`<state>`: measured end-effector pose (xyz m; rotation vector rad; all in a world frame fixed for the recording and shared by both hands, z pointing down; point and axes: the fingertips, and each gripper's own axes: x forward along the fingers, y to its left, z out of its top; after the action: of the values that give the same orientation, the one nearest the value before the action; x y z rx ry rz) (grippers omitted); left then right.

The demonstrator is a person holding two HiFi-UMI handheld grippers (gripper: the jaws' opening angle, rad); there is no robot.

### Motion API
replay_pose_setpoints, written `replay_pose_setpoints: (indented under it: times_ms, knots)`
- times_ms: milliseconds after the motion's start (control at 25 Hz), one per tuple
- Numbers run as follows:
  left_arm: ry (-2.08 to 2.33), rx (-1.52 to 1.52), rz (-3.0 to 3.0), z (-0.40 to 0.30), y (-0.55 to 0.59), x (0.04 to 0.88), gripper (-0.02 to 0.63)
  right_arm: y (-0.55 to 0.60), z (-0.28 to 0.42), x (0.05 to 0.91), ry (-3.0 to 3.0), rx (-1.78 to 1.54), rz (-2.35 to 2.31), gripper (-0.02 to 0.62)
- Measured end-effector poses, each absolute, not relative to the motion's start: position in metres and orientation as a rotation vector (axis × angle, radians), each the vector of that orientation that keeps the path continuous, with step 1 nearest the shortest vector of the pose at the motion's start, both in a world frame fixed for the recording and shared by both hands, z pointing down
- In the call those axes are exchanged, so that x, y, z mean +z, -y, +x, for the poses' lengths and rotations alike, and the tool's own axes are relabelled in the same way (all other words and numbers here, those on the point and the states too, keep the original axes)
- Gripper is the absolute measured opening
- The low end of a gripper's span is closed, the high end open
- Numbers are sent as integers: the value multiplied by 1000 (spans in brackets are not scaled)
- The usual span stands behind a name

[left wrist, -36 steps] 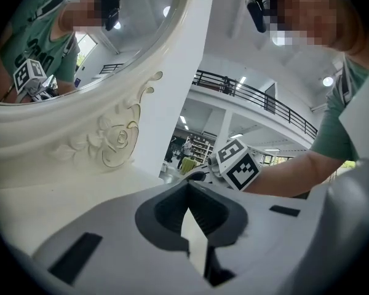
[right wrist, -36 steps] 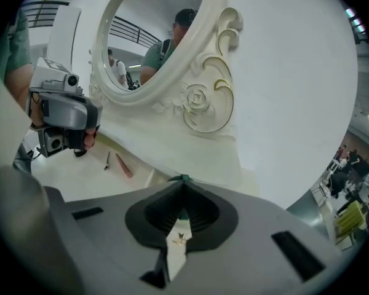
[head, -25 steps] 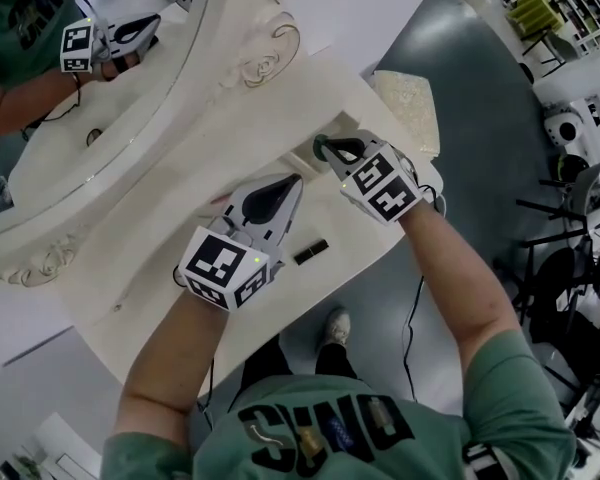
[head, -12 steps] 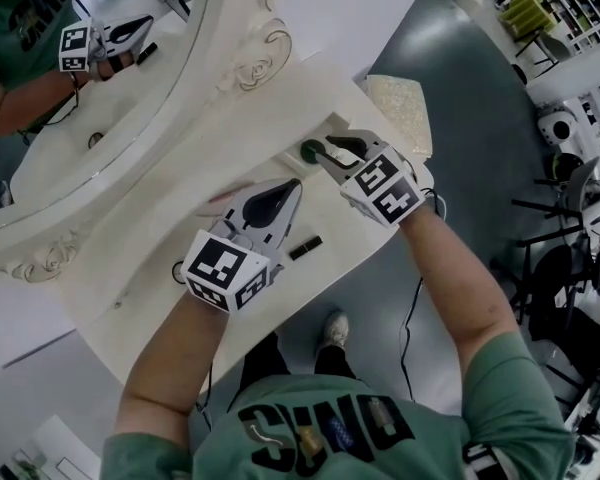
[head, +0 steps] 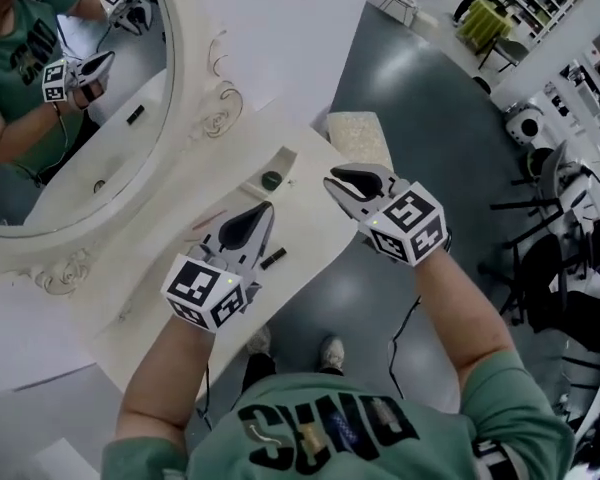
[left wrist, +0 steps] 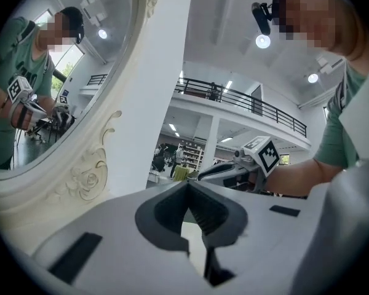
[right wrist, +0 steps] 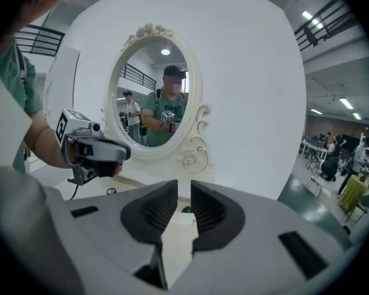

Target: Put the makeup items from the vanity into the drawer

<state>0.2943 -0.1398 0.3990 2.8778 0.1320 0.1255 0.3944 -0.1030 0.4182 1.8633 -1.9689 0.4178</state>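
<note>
The white vanity top runs diagonally across the middle of the head view, below the oval white-framed mirror at upper left. At its upper right end the shallow white drawer stands open, and the small round dark-green makeup item already lies inside it. The short black stick-shaped makeup item is still on the top, close to the front edge and just beside the left gripper.

The left gripper is clenched on nothing. The right gripper hangs above and to the right of the drawer. Its jaws have just been closing and now stand a narrow gap apart, with nothing between them.

The likeliest slip is with the black stick. A clenched or barely parted jaw coming down on it would probably push it rather than pinch it, and it could roll off the front edge to the floor. A gripper reaching low could also knock the open drawer.
</note>
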Motion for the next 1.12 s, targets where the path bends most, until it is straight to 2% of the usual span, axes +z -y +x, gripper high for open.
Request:
replay_pose_setpoints:
  times_ms: [400,760,1120]
  knots:
    - [-134,43,2953,254,68,303,3,-39,370,302,2003,261,2045,25]
    - [-187,-7,2959,234,18,271,3,-120,371,278,2010,261,2243,12]
    - [-193,-16,2944,236,12,274,3,-131,371,282,2034,277,2285,11]
